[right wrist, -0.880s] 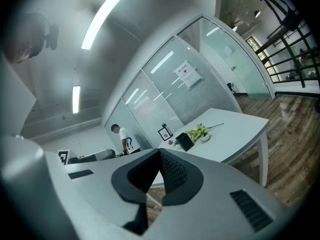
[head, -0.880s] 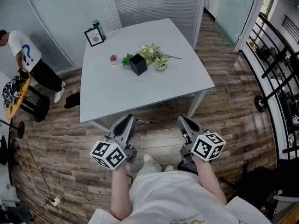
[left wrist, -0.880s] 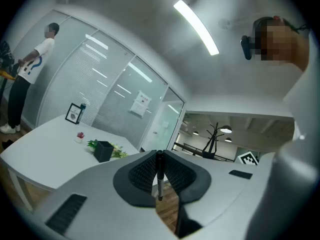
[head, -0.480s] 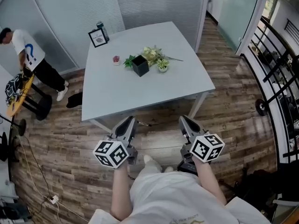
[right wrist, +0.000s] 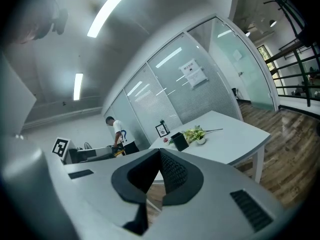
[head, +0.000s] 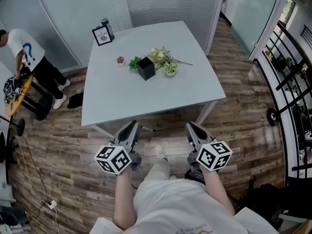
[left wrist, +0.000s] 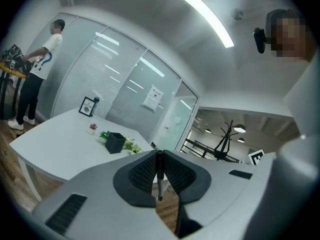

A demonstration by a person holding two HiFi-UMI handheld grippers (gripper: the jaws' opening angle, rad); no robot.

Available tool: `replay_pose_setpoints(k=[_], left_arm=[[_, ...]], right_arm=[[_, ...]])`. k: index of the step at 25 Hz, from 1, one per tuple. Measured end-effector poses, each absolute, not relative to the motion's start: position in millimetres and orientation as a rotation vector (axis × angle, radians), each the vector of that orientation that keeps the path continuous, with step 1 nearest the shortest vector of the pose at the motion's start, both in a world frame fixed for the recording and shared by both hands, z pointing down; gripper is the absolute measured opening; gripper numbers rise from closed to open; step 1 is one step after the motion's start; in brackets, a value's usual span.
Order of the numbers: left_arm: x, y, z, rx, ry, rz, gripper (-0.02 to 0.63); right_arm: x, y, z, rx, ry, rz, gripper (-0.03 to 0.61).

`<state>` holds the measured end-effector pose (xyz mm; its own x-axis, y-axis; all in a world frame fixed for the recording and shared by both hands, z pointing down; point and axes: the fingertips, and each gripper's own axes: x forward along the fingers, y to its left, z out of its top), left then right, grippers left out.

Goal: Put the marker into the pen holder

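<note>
The wood floor (head: 58,145) fills most of the head view, with glass walls (head: 73,9) behind and a black railing (head: 292,77) at the right. A pale desk (head: 146,99) stands ahead of both tongs, its near edge just beyond their tips.

A person (head: 29,62) in a white shirt bends over a stand at the far left, well apart from the desk.

On the desk's far half sits the black pen holder (head: 146,68). A cluster of plants (head: 160,56) touches its right and rear, and a small pink pot (head: 120,60) stands just to its left. A frame (head: 102,35) and a bottle (head: 105,27) stand at the far left corner. Bare desk top lies between the near edge and the holder.

The left tongs (head: 132,125) are clamped on the marker (left wrist: 159,176), a thin dark stick held upright between the ribbed pads (left wrist: 145,171). It is off the desk, well short of the holder. The right tongs (head: 190,126) are closed tip to tip on nothing.

Since 0.9 s ago the tongs have kept much the same pose. The wearer's shoe (head: 161,152) has come forward toward the desk, and the person at left now shows nearer the picture's edge.
</note>
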<state>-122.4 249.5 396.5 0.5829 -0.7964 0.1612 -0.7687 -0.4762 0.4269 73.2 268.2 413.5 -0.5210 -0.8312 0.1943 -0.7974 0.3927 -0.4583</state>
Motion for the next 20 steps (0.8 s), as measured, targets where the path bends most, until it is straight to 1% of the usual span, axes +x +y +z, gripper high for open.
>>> replay_pose_setpoints(k=[4, 9, 14, 20], left_arm=[[-115.2, 200.7, 406.7, 2.355, -1.244, -0.068, 0.046], [-101.9, 111.6, 416.1, 2.35, -1.223, -0.071, 0.046], [-94.0, 23.8, 414.5, 2.354, -1.203, -0.043, 0.046], [-109.9, -64.3, 411.7, 2.34, -1.239, -0.019, 0.046]], right_arm=[[84.6, 224.3, 427.5, -1.531, 2.55, -0.818, 0.017], [97.5, 138.6, 443.8, -1.559, 2.532, -0.871, 0.017], [80.9, 48.6, 431.4, -1.488, 2.579, -0.888, 0.017], [76.5, -40.8, 433.8, -1.46, 2.536, -0.973, 0.017]])
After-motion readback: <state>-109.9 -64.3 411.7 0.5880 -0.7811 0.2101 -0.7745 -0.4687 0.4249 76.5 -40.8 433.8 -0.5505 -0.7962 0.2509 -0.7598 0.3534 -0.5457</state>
